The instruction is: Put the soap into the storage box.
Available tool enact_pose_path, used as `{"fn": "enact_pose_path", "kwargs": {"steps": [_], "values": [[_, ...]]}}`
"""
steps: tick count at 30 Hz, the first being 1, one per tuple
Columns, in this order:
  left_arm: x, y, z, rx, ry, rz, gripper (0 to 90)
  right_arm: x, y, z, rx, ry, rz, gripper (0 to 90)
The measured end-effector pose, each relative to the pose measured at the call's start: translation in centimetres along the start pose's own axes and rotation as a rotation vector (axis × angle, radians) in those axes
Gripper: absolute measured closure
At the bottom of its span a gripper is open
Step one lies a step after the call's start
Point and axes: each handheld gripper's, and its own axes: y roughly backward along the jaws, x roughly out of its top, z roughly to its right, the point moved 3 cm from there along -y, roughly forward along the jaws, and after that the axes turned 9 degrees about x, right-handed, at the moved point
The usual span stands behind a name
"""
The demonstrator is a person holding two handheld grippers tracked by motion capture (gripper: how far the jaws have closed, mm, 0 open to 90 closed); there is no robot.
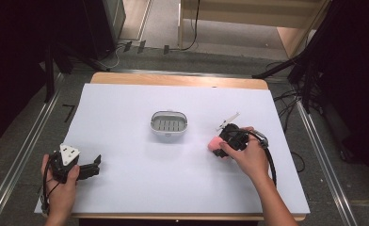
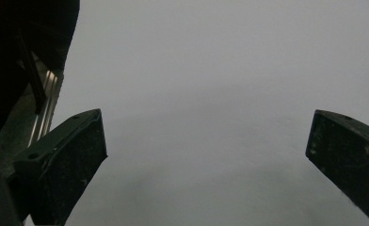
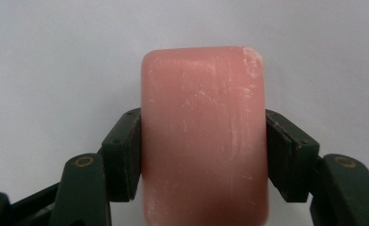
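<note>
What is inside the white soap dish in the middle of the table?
The soap dish holds only its grey slotted drain insert. What lies beneath that insert is hidden. The pink soap bar is outside it, clamped in the right claw on the white table sheet.

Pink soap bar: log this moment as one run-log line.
right gripper: shut on pink soap bar | left gripper: open, nothing between jaws | soap dish: empty, mid-table, apart from bar

Waxy pink soap point(image 3: 205, 136) (scuffed), matt white table point(image 1: 126, 188)
</note>
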Motion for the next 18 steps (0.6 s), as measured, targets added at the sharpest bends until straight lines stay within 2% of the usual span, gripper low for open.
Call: {"fn": "enact_pose_path", "kwargs": {"steps": [18], "values": [[0.0,0.0,0.0,-0.001,0.000,-0.001,0.0,1.9,1.1,-0.6,0.011,0.076,0.001,38.5]]}}
